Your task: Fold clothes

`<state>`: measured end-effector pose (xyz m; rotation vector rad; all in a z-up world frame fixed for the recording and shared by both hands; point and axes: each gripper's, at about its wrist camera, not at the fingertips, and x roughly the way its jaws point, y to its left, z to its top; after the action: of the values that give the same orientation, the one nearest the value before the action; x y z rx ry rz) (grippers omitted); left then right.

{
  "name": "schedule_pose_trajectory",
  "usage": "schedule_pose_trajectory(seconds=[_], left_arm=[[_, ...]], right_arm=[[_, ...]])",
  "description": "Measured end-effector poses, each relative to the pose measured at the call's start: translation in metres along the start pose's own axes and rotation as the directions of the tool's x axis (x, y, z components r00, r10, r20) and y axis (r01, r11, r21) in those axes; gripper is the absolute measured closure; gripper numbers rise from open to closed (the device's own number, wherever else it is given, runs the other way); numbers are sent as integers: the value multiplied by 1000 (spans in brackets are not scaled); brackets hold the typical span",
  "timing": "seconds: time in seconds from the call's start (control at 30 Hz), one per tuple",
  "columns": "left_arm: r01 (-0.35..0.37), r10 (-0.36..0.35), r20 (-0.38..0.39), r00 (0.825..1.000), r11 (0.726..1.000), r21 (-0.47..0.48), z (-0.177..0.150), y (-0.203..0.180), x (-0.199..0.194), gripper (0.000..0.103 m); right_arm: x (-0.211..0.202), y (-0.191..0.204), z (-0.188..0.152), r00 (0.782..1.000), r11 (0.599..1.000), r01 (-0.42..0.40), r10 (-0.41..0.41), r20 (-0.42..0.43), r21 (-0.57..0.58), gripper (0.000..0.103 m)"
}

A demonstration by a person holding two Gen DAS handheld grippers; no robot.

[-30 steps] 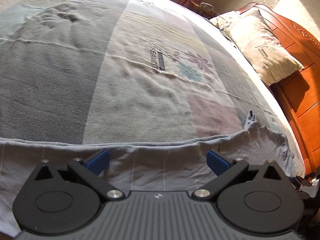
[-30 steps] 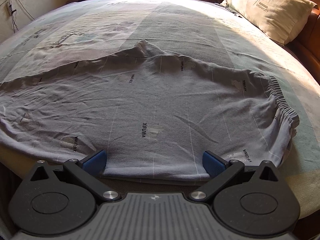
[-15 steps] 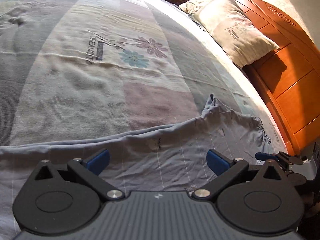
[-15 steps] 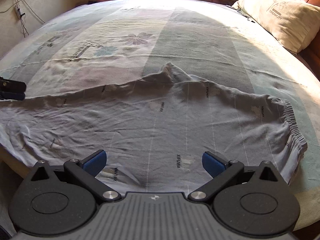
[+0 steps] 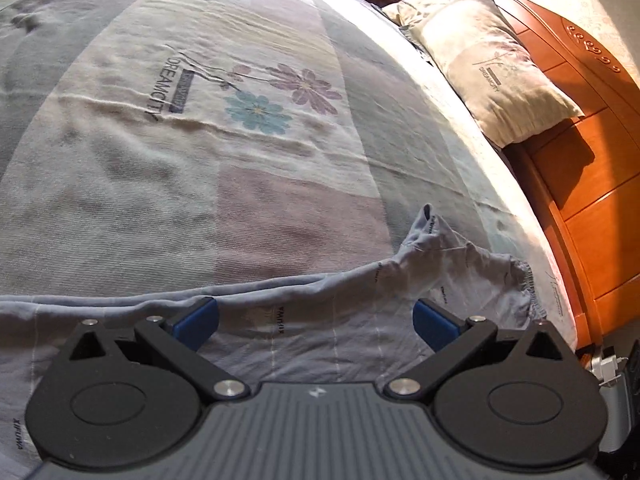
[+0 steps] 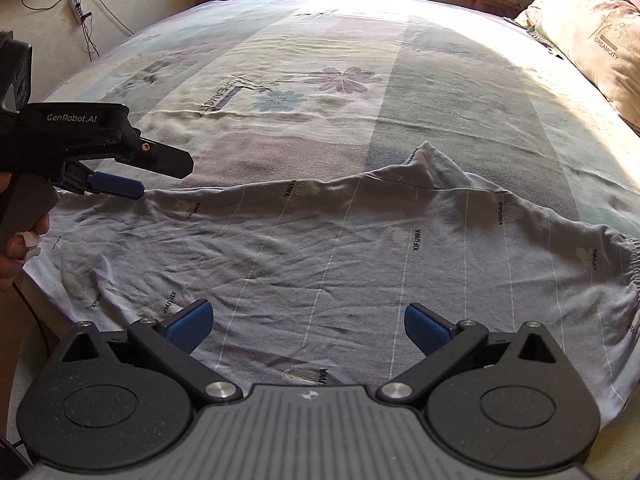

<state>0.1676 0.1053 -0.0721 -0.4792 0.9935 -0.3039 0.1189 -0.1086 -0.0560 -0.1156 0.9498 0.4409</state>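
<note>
Bedroom scene, left wrist view first. The left gripper (image 5: 315, 316) sits at the near edge with its two blue pads spread wide, pinching nothing. Beneath and just beyond it lie grey trousers (image 5: 328, 320), spread flat along the near edge of the bed. They run from the left edge across to a gathered waistband (image 5: 530, 292) at the right. One small peak of cloth (image 5: 430, 222) pokes toward the far side. The bedsheet (image 5: 160, 168) is patched in pale colours, with printed flowers (image 5: 280, 98) and the word DREAMCITY. A pillow (image 5: 492, 68) lies far right against an orange wooden headboard (image 5: 592, 176).

Right wrist view next. The right gripper (image 6: 308, 322) also has its blue pads held well apart, gripping nothing, hovering over the near part of the trousers (image 6: 340, 256). The garment fills the near half of the bed, wrinkled, with thin white stripes and small XIFUWA lettering. Its waistband (image 6: 632, 264) is at the right. At the left, the left gripper (image 6: 116, 186) reaches in from the side, its blue pad just at the far edge of the cloth; whether it touches is unclear. A hand (image 6: 18, 248) holds its handle. The pillow (image 6: 592, 36) lies far right.
</note>
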Motion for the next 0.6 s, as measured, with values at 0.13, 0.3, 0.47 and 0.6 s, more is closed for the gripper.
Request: schedule_pose_trajectory(seconds=[0.13,0.3,0.47,0.6], left_arm=[[123,-119,-82,989,992,40,5,-23,27,1],[18,-12,-91,996,998,67,11,-29,64,1],[-35,44,-68,997,991,127,5,-44,55,1],[-43,51,-25,998,967,250,-9,-55,27,1]], right_arm=[[9,4,-3,1000,1000,-15,15,-21,-13,0],[6,-4,-16,999,1000,-21,22,-36,6,0],[-12,-31,-22,1000,999,7,-8,21,46,0],[-32,-74,-23,992,991,78,-88,95,107,0]])
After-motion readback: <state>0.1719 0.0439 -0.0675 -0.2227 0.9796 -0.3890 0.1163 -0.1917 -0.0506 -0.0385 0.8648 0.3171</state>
